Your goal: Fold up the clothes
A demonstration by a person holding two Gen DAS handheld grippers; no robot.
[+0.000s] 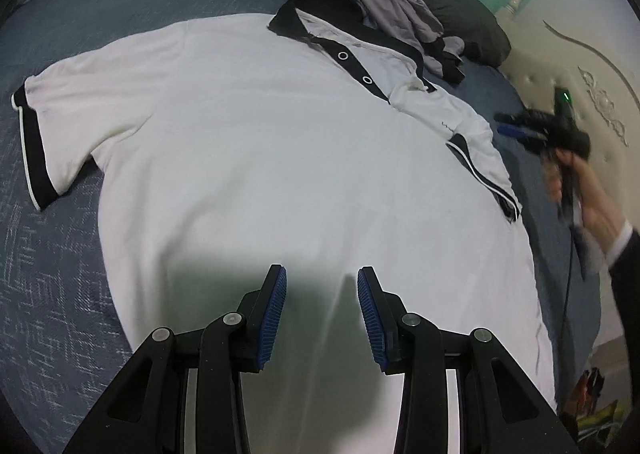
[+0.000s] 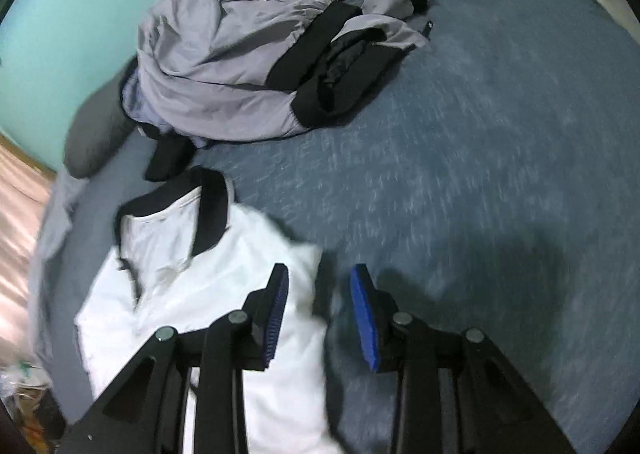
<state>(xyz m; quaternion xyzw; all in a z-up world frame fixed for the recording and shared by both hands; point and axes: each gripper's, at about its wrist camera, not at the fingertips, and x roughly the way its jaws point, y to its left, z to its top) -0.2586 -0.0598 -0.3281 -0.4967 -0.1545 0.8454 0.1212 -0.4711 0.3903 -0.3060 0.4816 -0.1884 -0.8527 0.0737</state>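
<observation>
Readable text: none on anything in either view.
White polo shirt (image 1: 256, 157): a tiny dark mark sits on the chest near the folded sleeve, too small to read.
Right gripper (image 1: 516, 125): one green light, no lettering.

One white shirt (image 1: 248, 141) at 6 o'clock, one heap of gray and black clothes (image 2: 256, 65) at 12 – and two grippers – left (image 1: 322, 314), right (image 2: 320, 318).

blurred: right claw (image 1: 516, 129) | cut off: polo shirt (image 2: 224, 294) hem
</observation>
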